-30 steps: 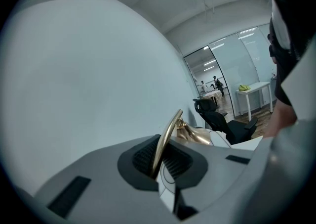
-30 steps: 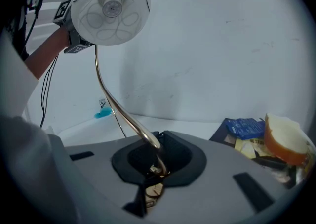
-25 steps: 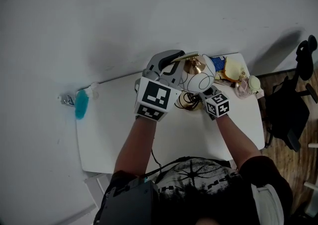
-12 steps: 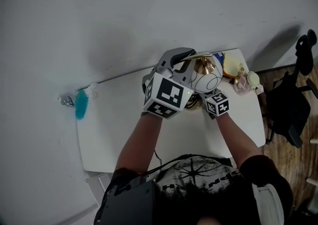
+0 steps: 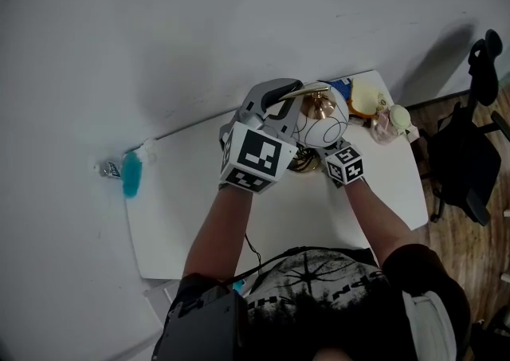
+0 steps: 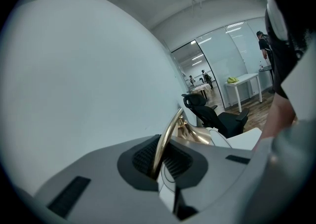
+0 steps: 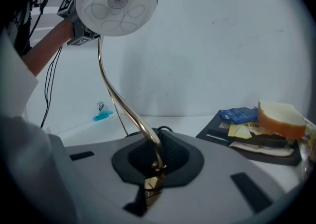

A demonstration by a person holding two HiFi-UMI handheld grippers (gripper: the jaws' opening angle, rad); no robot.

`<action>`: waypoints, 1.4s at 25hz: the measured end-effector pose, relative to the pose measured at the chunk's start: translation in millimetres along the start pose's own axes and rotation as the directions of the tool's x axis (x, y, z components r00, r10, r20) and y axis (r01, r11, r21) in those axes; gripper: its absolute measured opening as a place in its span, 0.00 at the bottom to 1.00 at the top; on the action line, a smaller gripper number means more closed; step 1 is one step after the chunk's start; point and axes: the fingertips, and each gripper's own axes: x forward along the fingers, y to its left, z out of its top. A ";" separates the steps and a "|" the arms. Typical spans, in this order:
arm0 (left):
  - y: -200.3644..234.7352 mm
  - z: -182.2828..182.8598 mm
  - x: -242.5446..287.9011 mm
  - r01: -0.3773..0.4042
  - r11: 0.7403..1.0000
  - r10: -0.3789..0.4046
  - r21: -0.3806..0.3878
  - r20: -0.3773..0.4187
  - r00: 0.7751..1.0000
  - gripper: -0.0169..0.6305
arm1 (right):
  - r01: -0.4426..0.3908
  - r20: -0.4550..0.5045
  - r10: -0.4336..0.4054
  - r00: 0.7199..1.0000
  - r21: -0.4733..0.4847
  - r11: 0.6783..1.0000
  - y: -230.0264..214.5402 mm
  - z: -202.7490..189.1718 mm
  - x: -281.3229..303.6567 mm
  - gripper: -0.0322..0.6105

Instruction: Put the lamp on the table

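1. White wall behind, white table (image 5: 187, 220) below, all seen steeply from above.
2. Up front, the left gripper (image 6: 159, 161) was clamped tight. Its ribbed black pads pinched the upper bend of the stem (image 6: 166, 131) of the lamp (image 5: 325, 122), close under the shade.
3. Meanwhile the right gripper (image 7: 153, 164) was closed on that same stem lower down, and a small gold fitting (image 7: 150, 188) poked out beneath its pads.
4. So the lamp was held between the two grippers over the far right part of the table. Its brassy base (image 5: 304, 162) sat low by the tabletop, though whether it touched could not be told.
5. And what a looker: a slim, polished gold stem swept up in an S-curve to a round white shade (image 7: 117, 1). Thin looping lines were drawn over the shade, and a brass cap (image 5: 316, 103) joined it to the stem.
6. A thin dark cord (image 7: 114, 115) trailed down from the lamp toward the table.
7. Each gripper carried a cube (image 5: 253, 158) with black-and-white square markers: patterns, not words.
8. Further out, a black tray (image 7: 256, 151) at the table's right corner held a blue packet (image 7: 239, 114) and a round bread-like piece (image 7: 279, 119). The packet's print was too small to read.
9. At the table's far left edge lay a turquoise object (image 5: 131, 176) with a tiny, unreadable label.
10. Beyond the table's right side stood a black office chair (image 5: 462, 168) on a wooden floor.
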 end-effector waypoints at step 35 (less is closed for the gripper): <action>-4.5 6.8 -29.4 -0.045 0.994 0.056 0.097 -0.117 0.992 0.32 | 0.027 -0.060 -0.028 0.998 -0.017 0.999 -1.4 6.4 -28.9 0.36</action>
